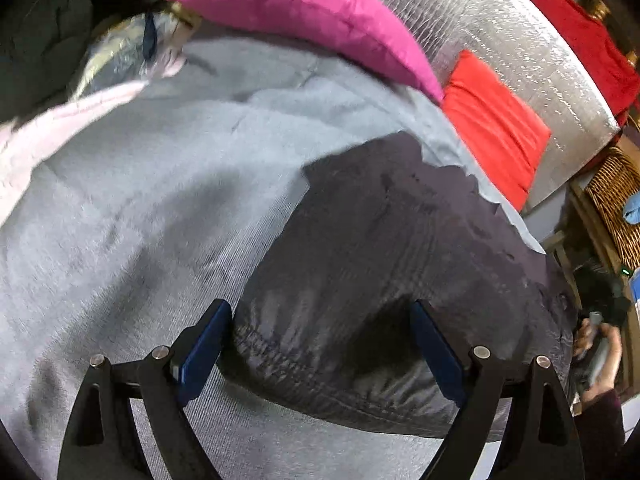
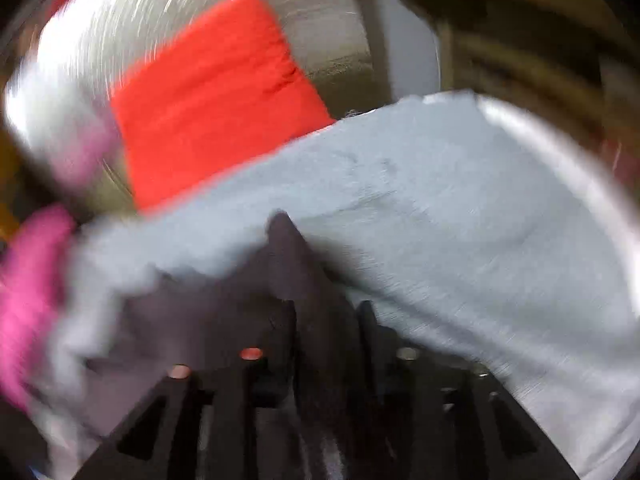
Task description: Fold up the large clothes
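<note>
A dark purple-grey garment [image 1: 400, 248] lies on a grey cloth [image 1: 140, 208] that covers the work surface; its gathered hem sits between the two blue-padded fingers [image 1: 204, 344] of the left gripper [image 1: 324, 344], whose jaws stand wide apart with neither pad pressing on the fabric. Beyond the garment lie one magenta cushion [image 1: 304, 12], one folded red cloth [image 1: 492, 128] resting on a silver quilted foil sheet [image 1: 520, 52], and a second red cloth [image 1: 580, 28] along the far edge. One wicker basket [image 1: 612, 200] stands at the right edge of the left wrist view, with something blue [image 1: 634, 210] showing at it; whether that lies inside cannot be told. A hand [image 1: 596, 356] in a dark sleeve shows at the lower right. In the right wrist view, heavily blurred, a peak of the dark garment rises between the fingers of the right gripper [image 2: 326, 316]; whether they are released or clamping it cannot be told.
</note>
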